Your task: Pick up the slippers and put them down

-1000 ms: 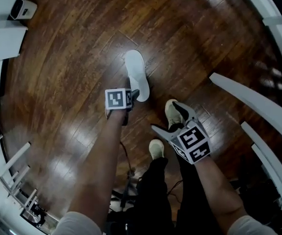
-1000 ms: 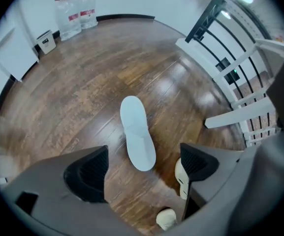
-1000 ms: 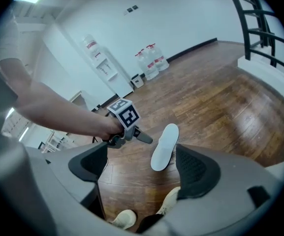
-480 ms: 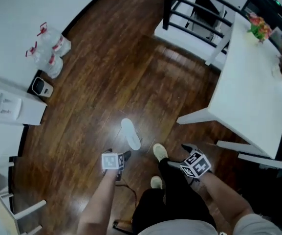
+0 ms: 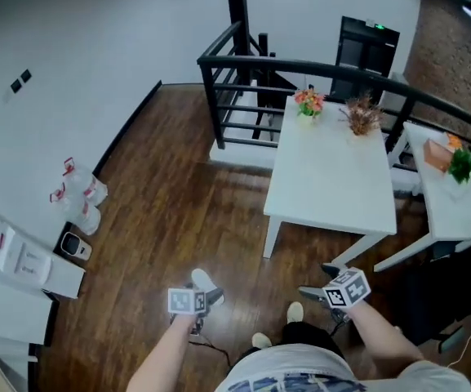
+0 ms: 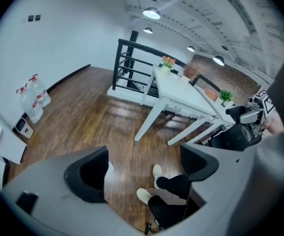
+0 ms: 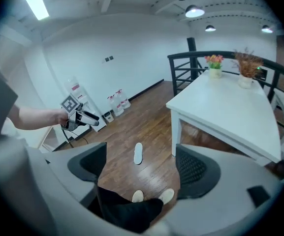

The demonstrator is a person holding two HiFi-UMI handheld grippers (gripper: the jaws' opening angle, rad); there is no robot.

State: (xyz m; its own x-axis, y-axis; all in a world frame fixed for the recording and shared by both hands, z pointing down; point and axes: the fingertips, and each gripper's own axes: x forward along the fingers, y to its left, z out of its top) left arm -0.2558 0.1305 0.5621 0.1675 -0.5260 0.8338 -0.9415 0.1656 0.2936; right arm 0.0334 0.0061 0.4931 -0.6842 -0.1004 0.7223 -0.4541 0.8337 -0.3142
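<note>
One white slipper (image 5: 205, 282) lies flat on the dark wood floor, partly hidden behind my left gripper (image 5: 211, 299) in the head view. In the right gripper view the slipper (image 7: 138, 153) shows whole, far below the jaws. At the left jaw's edge in the left gripper view only a sliver of the slipper (image 6: 110, 167) peeks out. My left gripper (image 6: 144, 166) is open and empty, high above the floor. My right gripper (image 5: 317, 282) is also raised, and its view shows the right gripper (image 7: 142, 167) open with nothing between its jaws. I see no second slipper.
A white table (image 5: 329, 178) with flower pots stands ahead to the right, a second white table (image 5: 455, 194) beyond it. A black railing (image 5: 243, 64) runs behind. Water bottles (image 5: 80, 198) and a white cabinet (image 5: 15, 260) line the left wall. The person's shoes (image 7: 167, 195) are below.
Both grippers have risen well away from the floor and the head view has lifted to take in the room. The left gripper has left the slipper's heel; the slipper stays on the floor.
</note>
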